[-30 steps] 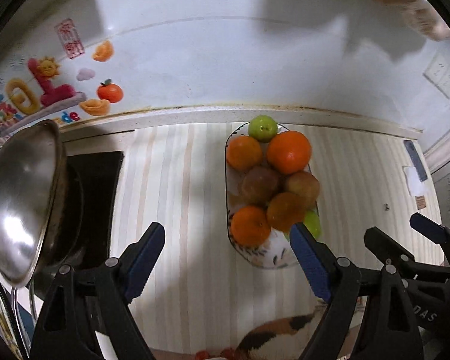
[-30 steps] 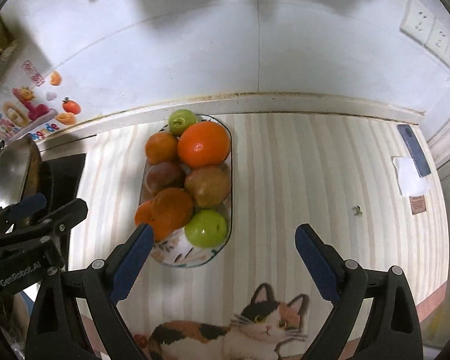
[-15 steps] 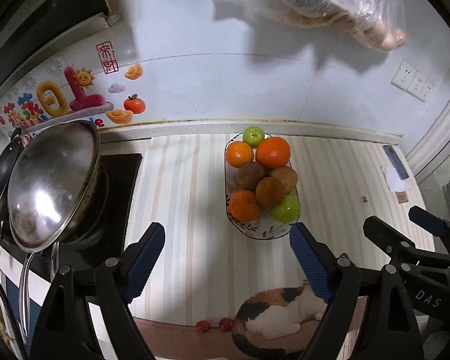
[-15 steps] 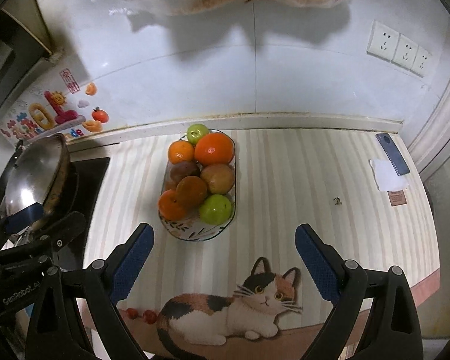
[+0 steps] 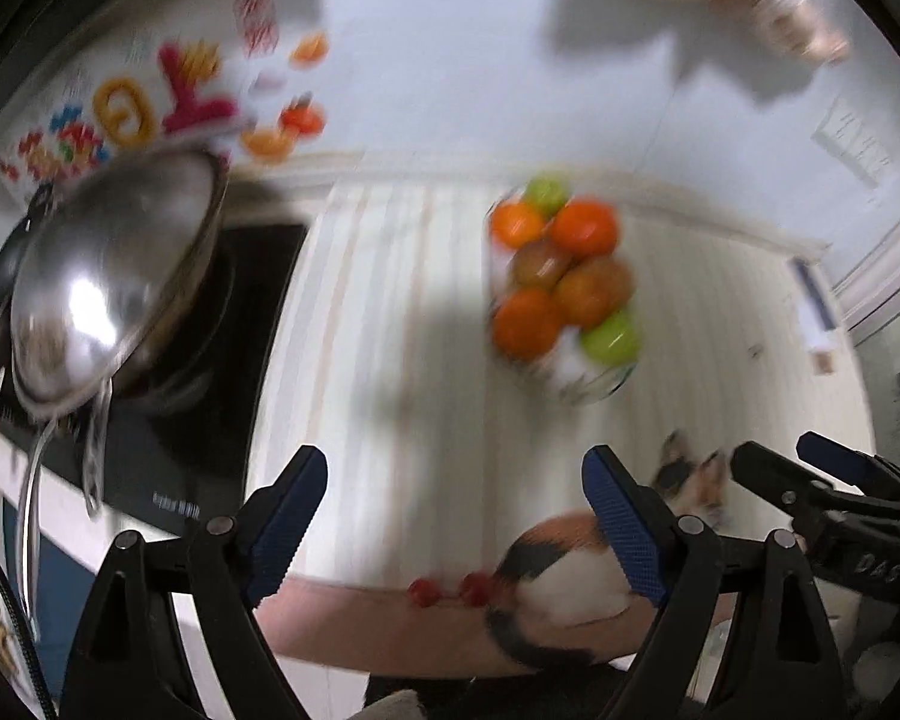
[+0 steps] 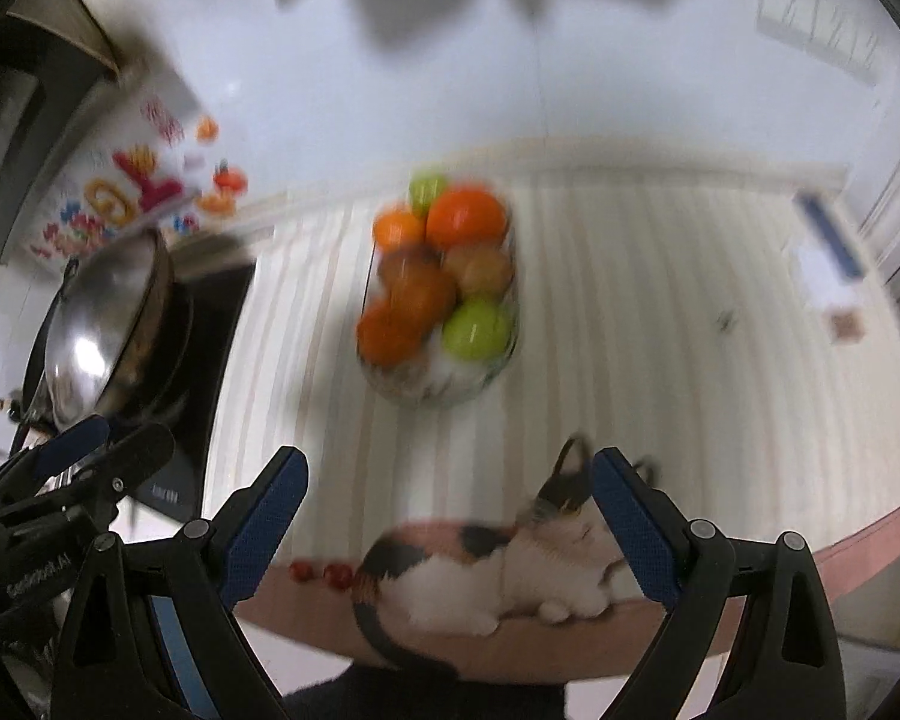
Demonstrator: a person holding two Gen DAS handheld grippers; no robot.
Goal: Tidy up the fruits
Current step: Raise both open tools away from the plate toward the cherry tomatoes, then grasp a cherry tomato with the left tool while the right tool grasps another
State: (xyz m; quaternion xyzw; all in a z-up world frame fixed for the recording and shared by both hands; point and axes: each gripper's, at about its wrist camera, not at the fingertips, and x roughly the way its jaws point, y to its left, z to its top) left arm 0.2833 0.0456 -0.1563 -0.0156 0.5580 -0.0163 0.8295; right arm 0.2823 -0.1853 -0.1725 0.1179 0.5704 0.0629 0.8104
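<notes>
An oval patterned bowl (image 5: 594, 387) (image 6: 408, 396) stands on the striped counter mat near the back wall. It is piled with oranges (image 5: 525, 324) (image 6: 467, 217), brownish fruits (image 5: 540, 258) (image 6: 480, 270) and green apples (image 5: 611, 337) (image 6: 477, 329). My left gripper (image 5: 456, 516) is open and empty, well short of the bowl. My right gripper (image 6: 450, 516) is open and empty too, over the counter's front edge. Both views are motion-blurred.
A steel wok (image 5: 114, 282) (image 6: 105, 324) sits on a black hob (image 5: 210, 408) at the left. A cat picture (image 5: 570, 564) (image 6: 486, 570) marks the mat's front edge. A phone (image 6: 825, 234) lies at the far right. Colourful stickers (image 5: 150, 108) are on the wall.
Both grippers have pulled back and away from the bowl, which now looks smaller and farther. The counter's front edge has come into view. Both stay open.
</notes>
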